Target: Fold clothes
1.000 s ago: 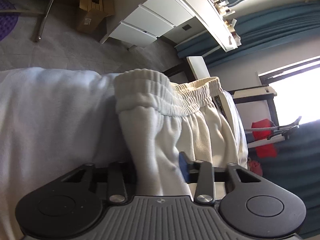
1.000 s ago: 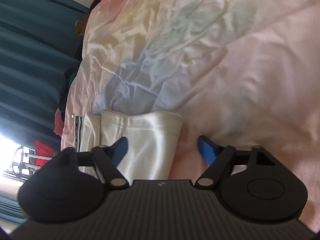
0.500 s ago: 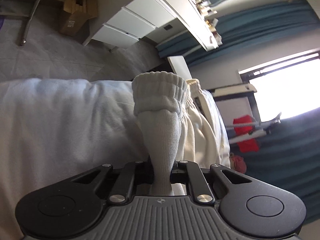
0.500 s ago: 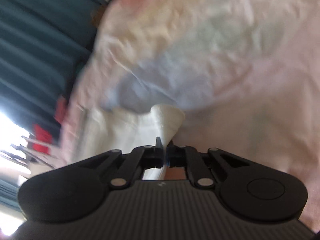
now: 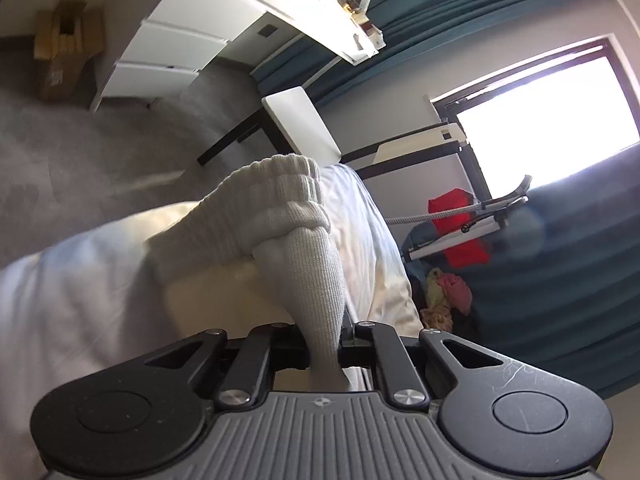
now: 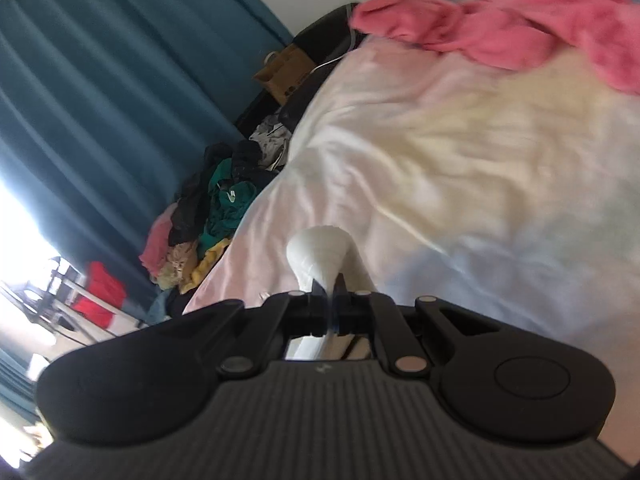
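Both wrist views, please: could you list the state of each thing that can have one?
Left tongs: shut on the white sweatpants near the waistband, cloth bunched and lifted.
Right tongs: shut on the sweatpants' hem end, lifted off the bed.
Bedsheet: spread, wrinkled.
Pink garment: crumpled, unfolded on the bed.
Clothes pile: heaped beside the bed.
Drawers: closed.
Curtains: drawn partly aside.

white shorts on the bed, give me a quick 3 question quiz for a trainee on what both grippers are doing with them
1. True or false: the left gripper is shut on the white shorts just below the elastic waistband.
2. The right gripper pinches: A) the pink garment B) a hem of the white shorts C) nothing
3. What surface lies under the shorts?

Key: 1 true; 2 B; 3 the bed sheet.
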A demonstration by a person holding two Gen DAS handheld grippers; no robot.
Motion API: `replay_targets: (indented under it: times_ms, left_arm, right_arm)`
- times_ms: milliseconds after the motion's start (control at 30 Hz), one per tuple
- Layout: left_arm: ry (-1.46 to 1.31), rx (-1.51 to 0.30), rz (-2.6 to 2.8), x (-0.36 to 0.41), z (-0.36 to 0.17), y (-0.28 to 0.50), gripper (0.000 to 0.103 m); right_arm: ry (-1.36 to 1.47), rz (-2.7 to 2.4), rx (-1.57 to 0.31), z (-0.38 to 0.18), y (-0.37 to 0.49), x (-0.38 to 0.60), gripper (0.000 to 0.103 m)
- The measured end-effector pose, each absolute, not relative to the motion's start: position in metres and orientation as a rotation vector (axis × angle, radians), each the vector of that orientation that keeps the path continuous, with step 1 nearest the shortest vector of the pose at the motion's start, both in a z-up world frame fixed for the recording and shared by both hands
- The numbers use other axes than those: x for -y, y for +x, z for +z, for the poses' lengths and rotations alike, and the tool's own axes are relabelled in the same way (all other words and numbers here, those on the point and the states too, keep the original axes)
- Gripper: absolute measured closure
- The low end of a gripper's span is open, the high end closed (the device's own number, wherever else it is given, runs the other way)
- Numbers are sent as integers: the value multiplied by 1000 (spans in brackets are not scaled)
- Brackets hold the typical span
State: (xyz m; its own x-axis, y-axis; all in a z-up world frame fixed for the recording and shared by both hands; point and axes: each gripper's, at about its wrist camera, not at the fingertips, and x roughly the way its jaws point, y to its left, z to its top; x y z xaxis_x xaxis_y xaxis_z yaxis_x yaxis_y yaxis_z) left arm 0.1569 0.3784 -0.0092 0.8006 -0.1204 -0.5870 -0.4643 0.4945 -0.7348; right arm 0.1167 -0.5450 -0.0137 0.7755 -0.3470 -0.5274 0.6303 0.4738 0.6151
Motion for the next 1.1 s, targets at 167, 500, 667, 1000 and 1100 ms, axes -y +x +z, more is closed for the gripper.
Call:
replay_targets:
  times_ms: [167,500,667,1000,1100]
  left_arm:
    - [-970,-657,269,-364,0,248,91]
    - [-869,-679,267,-349,-19,306,86]
    - [-823,-688,258,-343,-32,324,50]
    - [-866,-604,205,-313,-49,242,21]
    - [-964,-576,222,-301,-60,193,21]
  right_arm:
    - [771,-648,-397,-38,229,541,98]
    - [679,-671,-536,-116,330,544,97]
    - [712,-632,-511,-105,314,543,92]
    - [888,-460,-318,-74,201,511,24]
    - [1038,-415,-294,-89,154,505,24]
